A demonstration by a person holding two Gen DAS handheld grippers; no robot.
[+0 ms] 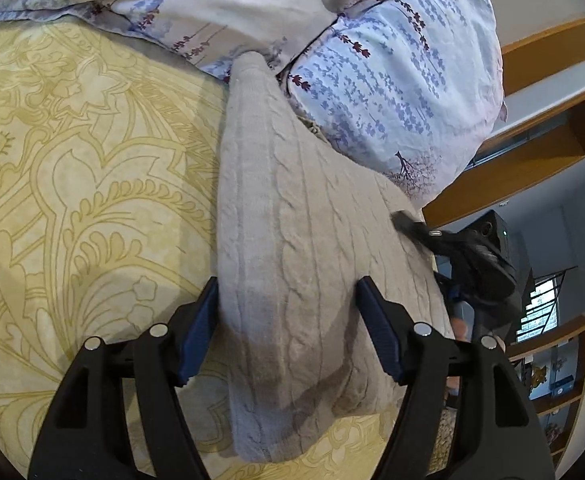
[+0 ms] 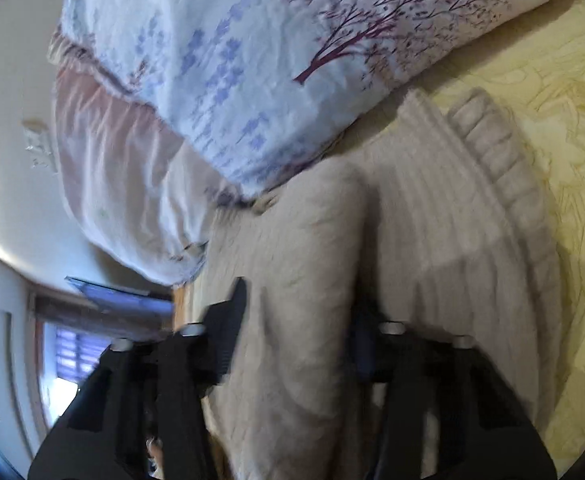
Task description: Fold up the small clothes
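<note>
A beige cable-knit sweater [image 1: 292, 240] lies folded on the yellow patterned bedsheet [image 1: 72, 160]. My left gripper [image 1: 288, 312] is wide apart, its blue-padded jaws on either side of a thick fold of the sweater without pinching it. The right gripper [image 1: 412, 224] shows at the sweater's right edge. In the blurred right wrist view, my right gripper [image 2: 300, 320] straddles a raised roll of the sweater [image 2: 312, 280]; its ribbed hem [image 2: 504, 184] lies to the right. Its jaws stand apart around the fold.
A floral blue-and-white quilt [image 1: 372, 60] is bunched just behind the sweater, also in the right wrist view [image 2: 232, 80]. Wooden shelving [image 1: 532, 152] and a window [image 1: 540, 312] are off the bed's right side. The bedsheet [image 2: 572, 140] extends to the right.
</note>
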